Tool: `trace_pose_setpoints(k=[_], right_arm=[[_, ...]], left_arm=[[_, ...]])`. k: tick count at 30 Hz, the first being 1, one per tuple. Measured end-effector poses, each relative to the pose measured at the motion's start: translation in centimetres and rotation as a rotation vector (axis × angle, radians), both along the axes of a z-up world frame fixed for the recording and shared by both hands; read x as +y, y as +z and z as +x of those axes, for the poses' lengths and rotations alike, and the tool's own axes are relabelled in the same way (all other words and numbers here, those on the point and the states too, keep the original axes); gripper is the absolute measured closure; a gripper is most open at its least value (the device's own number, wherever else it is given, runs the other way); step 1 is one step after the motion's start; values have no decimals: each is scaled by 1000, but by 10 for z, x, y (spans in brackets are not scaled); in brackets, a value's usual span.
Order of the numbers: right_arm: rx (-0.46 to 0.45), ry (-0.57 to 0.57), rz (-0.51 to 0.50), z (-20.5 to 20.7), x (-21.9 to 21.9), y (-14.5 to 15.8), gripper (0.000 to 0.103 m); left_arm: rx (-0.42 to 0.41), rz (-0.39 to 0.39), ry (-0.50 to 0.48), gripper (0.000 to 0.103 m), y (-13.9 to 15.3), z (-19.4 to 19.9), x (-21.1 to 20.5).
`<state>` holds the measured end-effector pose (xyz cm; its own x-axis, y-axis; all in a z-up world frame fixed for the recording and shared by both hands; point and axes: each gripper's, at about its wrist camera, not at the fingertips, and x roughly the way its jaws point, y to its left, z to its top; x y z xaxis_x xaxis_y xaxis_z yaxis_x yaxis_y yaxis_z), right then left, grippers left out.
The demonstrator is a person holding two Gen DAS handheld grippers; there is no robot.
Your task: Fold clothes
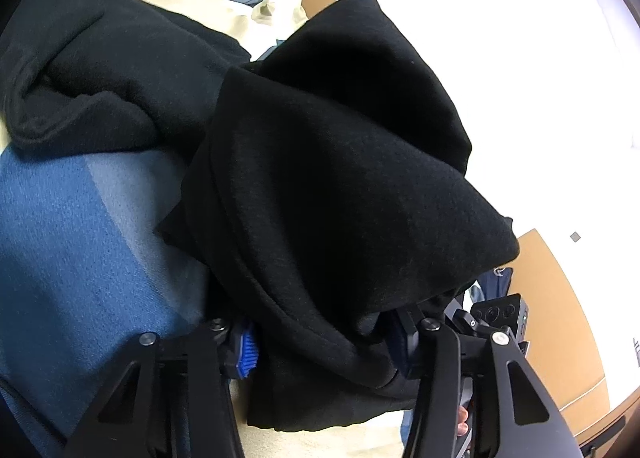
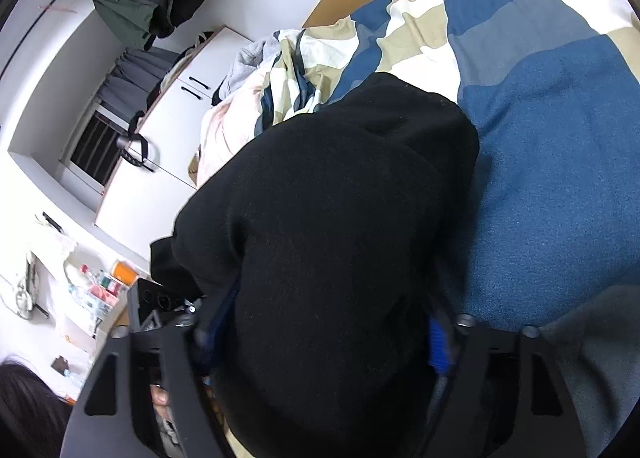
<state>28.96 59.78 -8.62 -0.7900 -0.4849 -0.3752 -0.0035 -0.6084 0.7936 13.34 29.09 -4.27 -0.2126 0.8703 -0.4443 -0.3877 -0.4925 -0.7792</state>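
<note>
no legible text, labels or numbers anywhere

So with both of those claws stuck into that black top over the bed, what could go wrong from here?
1. The black top is a thick bunch between the right claw's jaws, so it may hold only some layers and the rest could slide out.
2. In the left claw the cloth is also wadded, so the fold may come out lumpy.
3. Part of the top lies rumpled on the striped blanket; lifting could drag it crooked.

Two wrist views, close over the same black garment [image 1: 340, 186], bed [image 2: 560, 178] beyond
</note>
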Motion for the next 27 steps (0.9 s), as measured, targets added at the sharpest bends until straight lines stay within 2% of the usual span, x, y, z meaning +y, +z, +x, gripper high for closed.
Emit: trace_pose_setpoints(k=[1,4,5,7,8,12,14,16,18,27], right_arm=[[7,10,-5,1,0,1,41],[8,18,-15,-1,2,-2,41],[3,22,-27,-3,3,-4,40],[-10,30,-59,-6,5,-11,30],[-14,33,-67,-7,5,-13,29],[-32,53,14,-10,-6,-7,24],[-42,55,60,-10,-11,-4,25],[-40,42,51,-8,-9,-6,32],[-39,34,43,-7,-6,-7,34],[-37,29,81,-7,-11,-5,34]], left_arm=[[-14,7,0,52,-1,-2,0],[-38,10,0,48,-3,-6,3],[-41,8,0,48,-3,-7,4],[-43,3,-1,47,-3,-9,6],[-39,0,-1,47,-2,-10,7],[-23,-11,-3,49,1,-12,11],[-21,-12,-4,49,2,-13,12],[-24,-8,-4,49,3,-15,13],[-30,-5,-5,49,3,-18,14],[-32,-2,-4,49,8,-26,20]])
